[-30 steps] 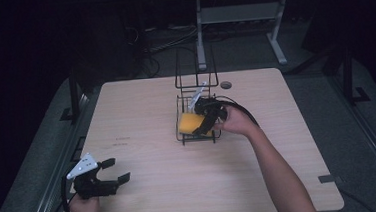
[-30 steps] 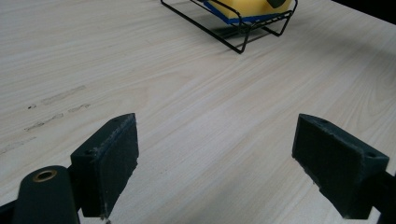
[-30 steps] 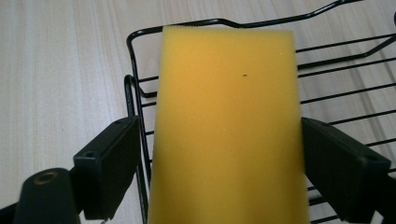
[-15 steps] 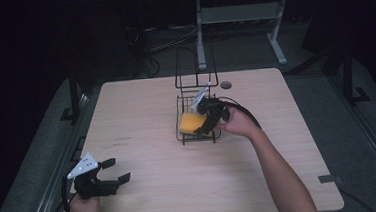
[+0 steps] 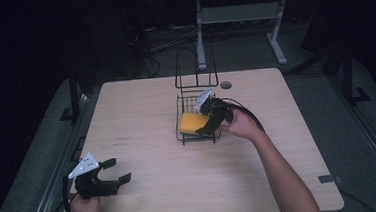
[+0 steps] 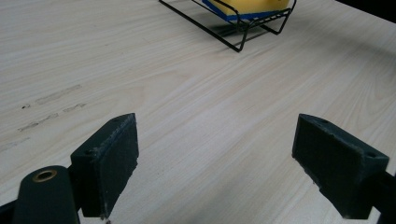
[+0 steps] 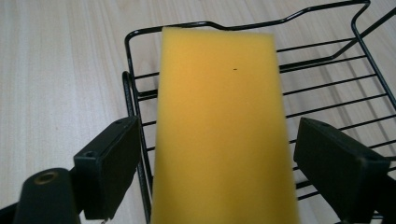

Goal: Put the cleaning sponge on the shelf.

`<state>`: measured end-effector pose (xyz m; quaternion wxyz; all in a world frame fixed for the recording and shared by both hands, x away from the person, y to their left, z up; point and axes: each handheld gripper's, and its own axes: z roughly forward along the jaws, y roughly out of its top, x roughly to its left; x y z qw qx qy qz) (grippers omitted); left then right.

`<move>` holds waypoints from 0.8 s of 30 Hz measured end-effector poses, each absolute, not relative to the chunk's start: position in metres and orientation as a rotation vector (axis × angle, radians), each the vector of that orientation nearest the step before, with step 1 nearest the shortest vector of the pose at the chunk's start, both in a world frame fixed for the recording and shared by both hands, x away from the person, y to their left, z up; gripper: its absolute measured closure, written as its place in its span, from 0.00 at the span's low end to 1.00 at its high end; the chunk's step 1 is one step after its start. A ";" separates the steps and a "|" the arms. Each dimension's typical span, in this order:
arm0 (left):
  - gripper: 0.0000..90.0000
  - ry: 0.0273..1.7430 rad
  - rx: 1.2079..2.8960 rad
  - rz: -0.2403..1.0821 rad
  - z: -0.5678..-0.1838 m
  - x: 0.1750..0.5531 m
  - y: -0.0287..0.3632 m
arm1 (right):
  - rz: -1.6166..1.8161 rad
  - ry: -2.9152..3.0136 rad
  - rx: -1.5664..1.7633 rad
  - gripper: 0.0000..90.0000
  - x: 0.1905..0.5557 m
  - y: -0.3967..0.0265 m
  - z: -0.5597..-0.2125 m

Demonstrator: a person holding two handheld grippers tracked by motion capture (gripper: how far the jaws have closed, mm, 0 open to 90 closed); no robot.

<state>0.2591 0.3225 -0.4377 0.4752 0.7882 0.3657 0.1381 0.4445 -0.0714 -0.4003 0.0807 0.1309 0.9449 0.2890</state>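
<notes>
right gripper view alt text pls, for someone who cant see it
A yellow sponge lies between the right tongs, whose two black jaws stand open with a gap on each side of it. Under it is a black wire rack on a pale wooden table.

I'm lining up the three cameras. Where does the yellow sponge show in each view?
High view: yellow rectangular sponge at table centre, in the black wire rack.
Left gripper view: top edge, sponge in the rack.
Right gripper view: centre, between open jaws.
Shared landmark: the rack.

black grippers [image 5: 111, 175] with blocky jaws, grey triangular plates, trailing black cables.
</notes>
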 end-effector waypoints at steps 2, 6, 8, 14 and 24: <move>0.16 0.894 1.929 0.335 -0.438 0.259 0.322 | 0.864 2.816 0.381 0.16 0.441 -0.072 -0.400; 0.16 0.892 1.935 0.335 -0.438 0.259 0.322 | 0.878 2.798 0.384 0.16 0.437 -0.074 -0.398; 0.16 0.894 1.934 0.335 -0.438 0.259 0.321 | 0.890 2.787 0.382 0.16 0.435 -0.075 -0.397; 0.16 0.894 1.929 0.338 -0.438 0.259 0.321 | 0.926 2.763 0.395 0.16 0.428 -0.082 -0.396; 0.16 0.892 1.934 0.339 -0.437 0.260 0.319 | 0.954 2.729 0.406 0.16 0.416 -0.098 -0.394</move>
